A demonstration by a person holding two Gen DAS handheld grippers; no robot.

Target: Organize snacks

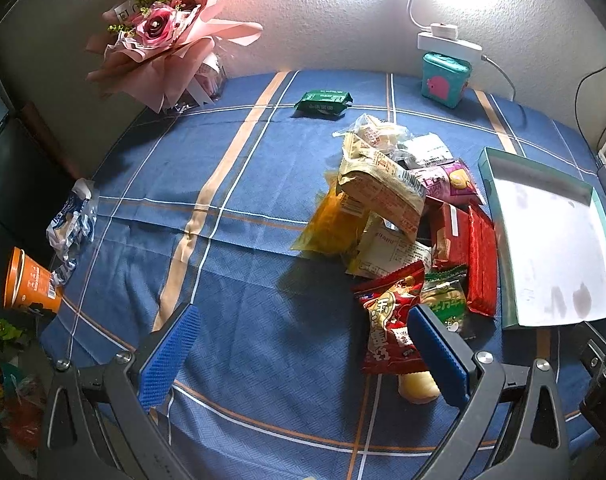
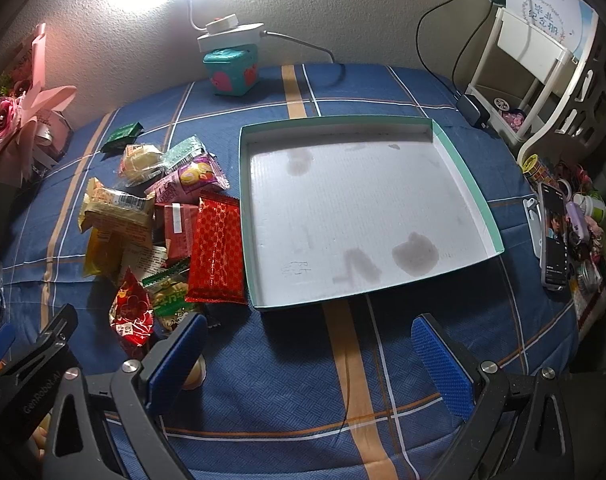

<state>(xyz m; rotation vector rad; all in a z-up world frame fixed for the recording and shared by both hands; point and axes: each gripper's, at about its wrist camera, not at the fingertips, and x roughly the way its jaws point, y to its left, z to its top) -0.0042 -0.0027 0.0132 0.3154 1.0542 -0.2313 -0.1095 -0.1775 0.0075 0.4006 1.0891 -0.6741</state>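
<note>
A pile of snack packets (image 1: 399, 208) lies on the blue checked tablecloth, left of a shallow teal-rimmed box (image 1: 499, 200) with a bare white floor; the pile (image 2: 159, 216) and box (image 2: 469, 176) also show in the right wrist view. A flat red packet (image 2: 217, 250) lies against the box's left wall. A small red packet (image 1: 387, 320) lies nearest, just beyond my left gripper's right finger. A green packet (image 1: 323, 103) lies apart at the back. My left gripper (image 1: 303, 356) is open and empty over bare cloth. My right gripper (image 2: 307, 356) is open and empty in front of the box.
A pink flower bouquet (image 1: 163, 40) stands back left, a teal cube box (image 1: 445, 78) under a white power strip (image 1: 449, 42) at the back. An orange cup (image 1: 29, 284) and a silver-blue packet (image 1: 73, 220) sit at the left edge. A phone (image 2: 553, 236) and clutter line the right edge.
</note>
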